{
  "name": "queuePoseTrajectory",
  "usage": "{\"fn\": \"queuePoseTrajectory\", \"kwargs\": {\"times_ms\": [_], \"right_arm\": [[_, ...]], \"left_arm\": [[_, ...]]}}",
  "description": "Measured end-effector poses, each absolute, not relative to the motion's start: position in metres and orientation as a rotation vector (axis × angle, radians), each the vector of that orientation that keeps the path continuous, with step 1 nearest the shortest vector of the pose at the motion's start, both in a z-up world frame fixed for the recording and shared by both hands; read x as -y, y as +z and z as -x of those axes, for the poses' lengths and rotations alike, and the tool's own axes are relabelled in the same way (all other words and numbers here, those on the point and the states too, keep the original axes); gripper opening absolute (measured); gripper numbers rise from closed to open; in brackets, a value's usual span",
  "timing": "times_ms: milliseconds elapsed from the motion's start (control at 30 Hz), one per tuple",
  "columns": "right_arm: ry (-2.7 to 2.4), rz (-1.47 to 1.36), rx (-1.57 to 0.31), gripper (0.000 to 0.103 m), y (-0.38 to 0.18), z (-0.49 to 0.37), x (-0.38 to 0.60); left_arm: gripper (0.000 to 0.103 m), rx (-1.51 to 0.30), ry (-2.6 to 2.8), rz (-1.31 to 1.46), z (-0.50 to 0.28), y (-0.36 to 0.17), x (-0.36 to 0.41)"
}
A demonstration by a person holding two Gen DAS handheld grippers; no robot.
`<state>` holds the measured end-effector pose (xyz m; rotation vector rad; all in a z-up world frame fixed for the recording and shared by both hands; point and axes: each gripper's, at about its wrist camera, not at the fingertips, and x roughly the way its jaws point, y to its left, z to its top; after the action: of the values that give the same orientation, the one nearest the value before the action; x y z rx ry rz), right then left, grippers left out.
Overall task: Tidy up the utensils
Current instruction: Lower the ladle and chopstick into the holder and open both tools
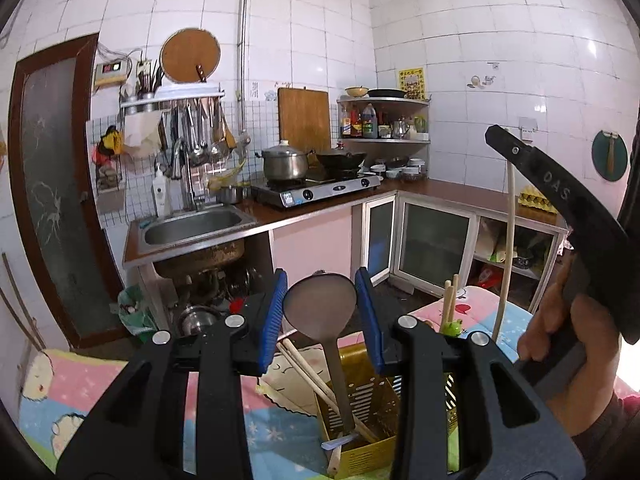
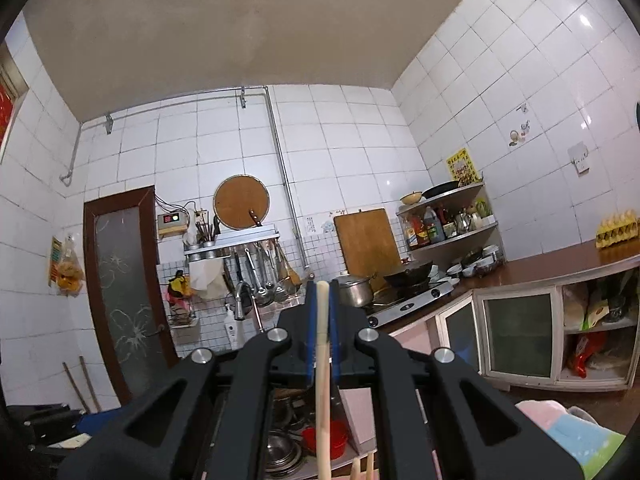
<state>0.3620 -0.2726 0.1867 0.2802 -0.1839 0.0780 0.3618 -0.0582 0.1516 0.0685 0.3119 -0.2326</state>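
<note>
A yellow slotted utensil holder [image 1: 362,412] stands on the patterned cloth, holding a metal spoon [image 1: 320,308] bowl-up and several wooden chopsticks [image 1: 304,372]. My left gripper [image 1: 322,312] is open, its blue pads on either side of the spoon's bowl without touching it. My right gripper [image 2: 323,316] is shut on a pale chopstick [image 2: 322,380] and holds it upright; in the left wrist view the same chopstick [image 1: 506,256] hangs from the right gripper above the table's right side. Two more chopsticks [image 1: 450,300] with a green top stand beside the holder.
The table carries a pink and blue cartoon cloth [image 1: 256,432]. Beyond it are the sink [image 1: 192,224], the stove with a pot [image 1: 284,160] and wok, a corner shelf [image 1: 384,120] and counter cabinets [image 1: 436,244].
</note>
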Motion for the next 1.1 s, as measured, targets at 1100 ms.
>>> {"fn": "queuePoseTrajectory", "kwargs": {"times_ms": [1100], "right_arm": [[0.095,-0.126,-0.088,0.007,0.122,-0.339,0.260]], "left_arm": [[0.034,-0.408,-0.220,-0.005,-0.358,0.092,0.035]]}}
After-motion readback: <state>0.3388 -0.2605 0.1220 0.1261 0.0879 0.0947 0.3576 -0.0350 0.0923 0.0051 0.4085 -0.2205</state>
